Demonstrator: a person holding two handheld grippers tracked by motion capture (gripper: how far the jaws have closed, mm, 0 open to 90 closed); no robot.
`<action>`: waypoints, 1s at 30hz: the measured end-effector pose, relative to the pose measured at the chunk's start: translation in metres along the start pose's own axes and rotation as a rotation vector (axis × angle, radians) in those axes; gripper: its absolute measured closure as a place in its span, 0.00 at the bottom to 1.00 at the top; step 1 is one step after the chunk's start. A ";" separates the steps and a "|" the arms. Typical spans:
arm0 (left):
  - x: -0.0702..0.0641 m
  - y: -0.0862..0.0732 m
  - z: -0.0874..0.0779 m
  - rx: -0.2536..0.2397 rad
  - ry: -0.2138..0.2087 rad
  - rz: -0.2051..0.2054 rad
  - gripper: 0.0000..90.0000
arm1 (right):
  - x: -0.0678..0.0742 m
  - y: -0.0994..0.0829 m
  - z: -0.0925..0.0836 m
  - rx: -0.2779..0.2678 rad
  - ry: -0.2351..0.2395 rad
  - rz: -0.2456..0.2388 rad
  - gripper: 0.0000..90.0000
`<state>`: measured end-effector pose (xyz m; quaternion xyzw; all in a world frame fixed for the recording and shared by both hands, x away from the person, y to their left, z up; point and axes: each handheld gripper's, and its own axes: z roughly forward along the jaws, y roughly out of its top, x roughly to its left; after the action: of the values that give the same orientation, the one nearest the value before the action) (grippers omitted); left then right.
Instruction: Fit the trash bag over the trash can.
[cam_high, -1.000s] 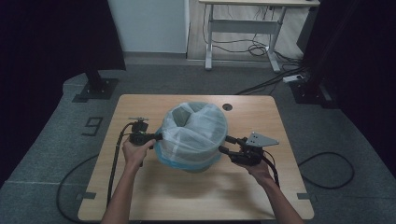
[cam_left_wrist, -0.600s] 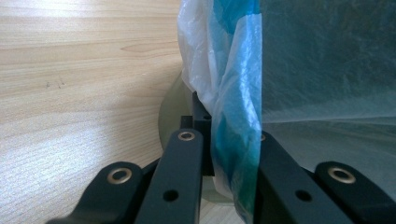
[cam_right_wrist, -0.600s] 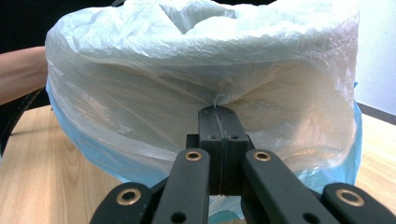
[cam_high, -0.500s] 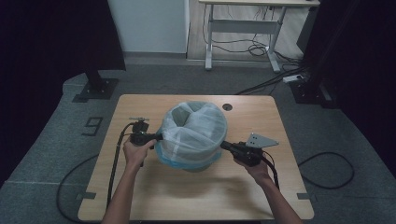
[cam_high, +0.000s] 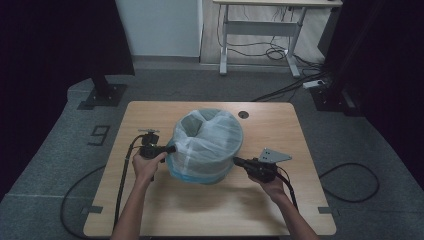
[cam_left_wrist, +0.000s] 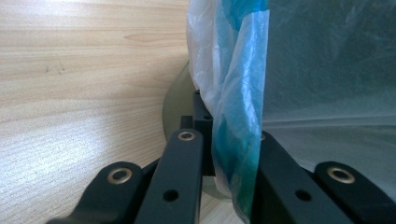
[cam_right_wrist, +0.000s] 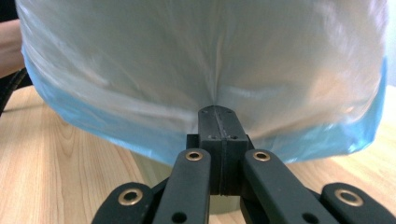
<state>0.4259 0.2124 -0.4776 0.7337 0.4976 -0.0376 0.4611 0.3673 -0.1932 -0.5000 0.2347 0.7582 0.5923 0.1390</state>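
A round bin lined with a pale blue-white plastic bag (cam_high: 207, 145) stands in the middle of the wooden table (cam_high: 280, 125). My left gripper (cam_high: 172, 148) is at its left side, shut on a fold of the bag's edge (cam_left_wrist: 233, 84), which hangs between the jaws (cam_left_wrist: 229, 126). The bin's grey-green foot (cam_left_wrist: 175, 107) shows behind that fold. At the bin's right side my right gripper (cam_high: 235, 160) is shut, and the bag film (cam_right_wrist: 201, 60) puckers into its closed tip (cam_right_wrist: 218, 116).
A small round hole (cam_high: 243, 114) sits in the table top behind the bin. Cables trail from both grippers over the front edge. Beyond the table are a dark stand base (cam_high: 102, 95) and a desk frame (cam_high: 265, 20) on grey floor.
My right gripper's jaws have closed on the bag film at the bin's right side and sunk a little. The left gripper has kept its grip and place.
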 end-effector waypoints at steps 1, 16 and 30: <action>0.000 -0.001 0.001 0.000 -0.001 -0.002 0.99 | 0.000 -0.001 0.000 0.001 0.001 -0.002 0.99; -0.011 -0.009 -0.024 -0.155 0.109 0.118 0.45 | 0.002 0.003 -0.013 -0.032 -0.049 0.009 0.88; -0.033 -0.005 -0.068 -0.263 0.102 0.267 0.20 | 0.010 -0.004 -0.033 -0.020 -0.126 0.039 0.56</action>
<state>0.3781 0.2381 -0.4252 0.7276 0.4192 0.1264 0.5281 0.3421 -0.2166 -0.4941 0.2850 0.7372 0.5864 0.1773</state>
